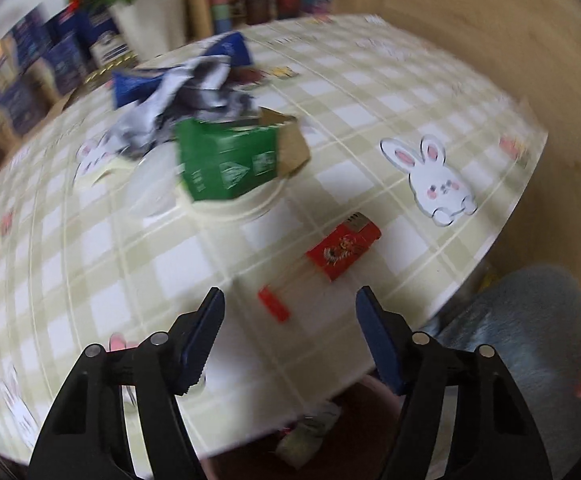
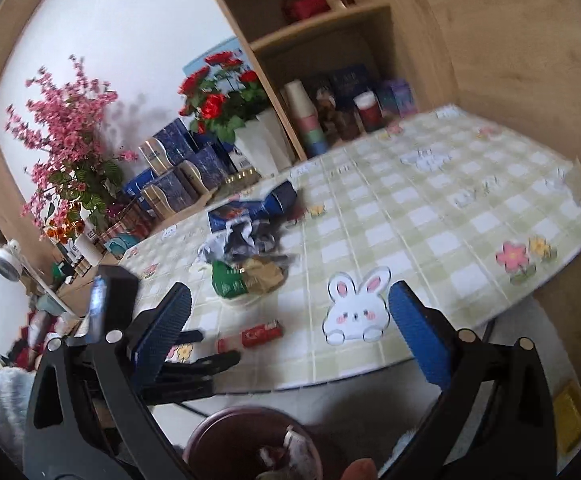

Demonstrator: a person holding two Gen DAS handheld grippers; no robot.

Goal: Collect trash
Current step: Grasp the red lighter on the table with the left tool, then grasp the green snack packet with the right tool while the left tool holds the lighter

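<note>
A red cigarette pack [image 1: 344, 252] and a small red lighter [image 1: 274, 304] lie on the checked table near its front edge, just ahead of my open, empty left gripper [image 1: 290, 300]. A green carton [image 1: 228, 160] and brown cardboard [image 1: 290, 140] sit on a white plate [image 1: 250, 204], with crumpled blue and grey wrappers [image 1: 186, 92] behind. In the right wrist view my right gripper [image 2: 290, 300] is open and empty, back from the table edge, above a dark red bin [image 2: 250, 444] holding some trash. The pack [image 2: 260, 333], carton [image 2: 230, 280] and wrappers [image 2: 246, 240] show there too.
The table [image 2: 430, 216] has a checked cloth with a bunny print [image 1: 434, 180]. Blue boxes [image 2: 178, 176], flower pots [image 2: 258, 136] and cups [image 2: 306, 116] stand along the back by a wooden shelf. My left gripper's fingers [image 2: 194, 364] show at the table's left edge.
</note>
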